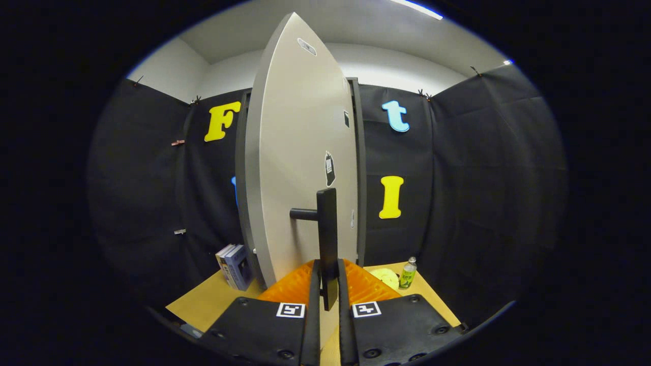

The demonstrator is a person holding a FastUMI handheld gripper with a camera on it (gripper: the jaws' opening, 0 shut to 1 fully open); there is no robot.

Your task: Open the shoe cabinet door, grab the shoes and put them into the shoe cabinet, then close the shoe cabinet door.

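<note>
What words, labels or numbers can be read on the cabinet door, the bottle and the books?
None can be quoted.
Stickers on the cabinet door: too small to read.
Label on the bottle: blurred.
Spines of the books: blurred.
Square markers on the hand-held gripper, whose fingers close on the door handle: patterns, no words.

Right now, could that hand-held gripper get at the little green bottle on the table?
Probably not yet: the hand-held gripper looks closed on the door handle, and the bottle stands beyond the fingers, off to one side. It would have to let go first.
</note>
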